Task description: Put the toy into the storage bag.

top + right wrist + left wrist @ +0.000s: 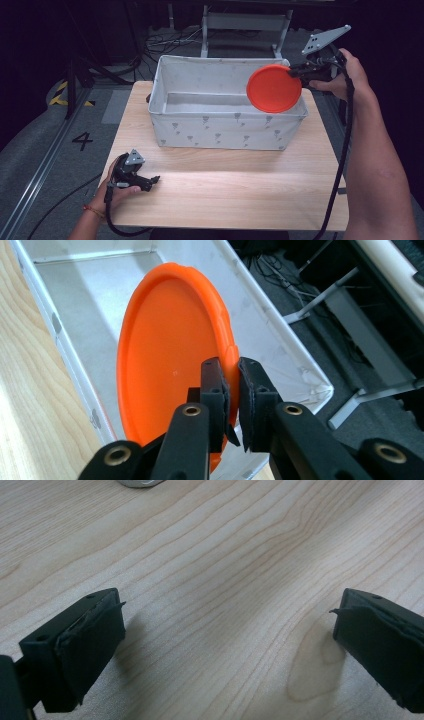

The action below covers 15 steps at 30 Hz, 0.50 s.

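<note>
Right gripper (296, 73) clamped on orange plate (273, 88) rim above fabric bin (225, 131), left gripper (150, 181) jaws spread apart, resting on wooden table (240, 190).

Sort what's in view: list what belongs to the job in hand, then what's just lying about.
In the job:
- orange plate, pinched at its rim
- right claw gripping it
- grey fabric bin beneath it

Just there:
- left claw, open over the wooden table
- metal stand behind

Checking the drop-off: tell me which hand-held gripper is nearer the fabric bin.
Right. The right hand-held gripper holds the orange plate over the fabric bin; the left hand-held gripper rests on the table, well short of it.
</note>
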### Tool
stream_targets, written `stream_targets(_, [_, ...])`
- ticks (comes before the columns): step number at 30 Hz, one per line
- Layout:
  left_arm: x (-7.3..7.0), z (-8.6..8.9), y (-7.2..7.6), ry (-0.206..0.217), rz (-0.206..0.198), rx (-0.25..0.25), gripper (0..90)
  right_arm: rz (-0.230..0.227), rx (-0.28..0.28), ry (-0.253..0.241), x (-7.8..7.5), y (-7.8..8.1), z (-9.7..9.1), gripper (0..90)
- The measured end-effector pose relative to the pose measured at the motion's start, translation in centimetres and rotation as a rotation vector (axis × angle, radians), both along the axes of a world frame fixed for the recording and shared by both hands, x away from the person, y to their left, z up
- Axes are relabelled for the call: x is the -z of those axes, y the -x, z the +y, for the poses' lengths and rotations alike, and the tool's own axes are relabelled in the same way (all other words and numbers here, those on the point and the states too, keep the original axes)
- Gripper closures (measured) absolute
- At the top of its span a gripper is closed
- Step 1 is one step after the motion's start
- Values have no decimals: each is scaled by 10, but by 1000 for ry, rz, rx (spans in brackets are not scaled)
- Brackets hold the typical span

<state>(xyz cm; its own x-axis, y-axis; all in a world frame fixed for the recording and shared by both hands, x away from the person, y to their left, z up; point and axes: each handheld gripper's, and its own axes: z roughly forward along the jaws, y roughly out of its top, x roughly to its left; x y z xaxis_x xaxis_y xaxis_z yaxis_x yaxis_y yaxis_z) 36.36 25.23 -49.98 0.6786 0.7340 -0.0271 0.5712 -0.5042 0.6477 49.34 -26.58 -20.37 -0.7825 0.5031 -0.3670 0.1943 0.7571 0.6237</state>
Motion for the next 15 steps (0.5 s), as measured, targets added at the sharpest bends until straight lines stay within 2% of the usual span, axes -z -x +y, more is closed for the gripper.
stream_targets(7, [0,0,0,0,1,0,5,37,-7,21,18,-8,5,822])
stream_targets(10, [0,0,0,0,1,0,5,55,-16,55,29,-11,11,822])
stream_targets(15, [0,0,0,0,0,0,5,87,-57,80,45,-12,16,822])
